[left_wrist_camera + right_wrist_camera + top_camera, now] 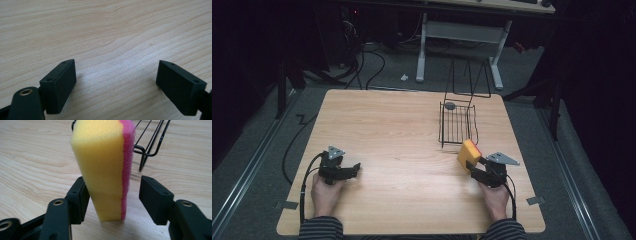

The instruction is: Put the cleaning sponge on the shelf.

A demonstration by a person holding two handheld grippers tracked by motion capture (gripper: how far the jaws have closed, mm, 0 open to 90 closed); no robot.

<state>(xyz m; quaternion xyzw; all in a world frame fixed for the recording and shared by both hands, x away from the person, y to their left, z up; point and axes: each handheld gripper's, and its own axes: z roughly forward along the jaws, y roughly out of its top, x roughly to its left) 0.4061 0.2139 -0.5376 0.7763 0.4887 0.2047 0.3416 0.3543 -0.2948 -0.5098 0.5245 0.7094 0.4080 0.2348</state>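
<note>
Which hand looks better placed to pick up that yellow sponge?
The right. The right gripper already has the sponge standing between its jaws, one pad touching it and a gap at the other. The left gripper rests open over bare table, far across from it.

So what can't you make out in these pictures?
- Sponge: its top is cut off by the right gripper view's upper edge.
- Right tongs: in the high view, too small to tell whether they touch the sponge.
- Round grey thing in the rack: too small in the high view to identify.
</note>
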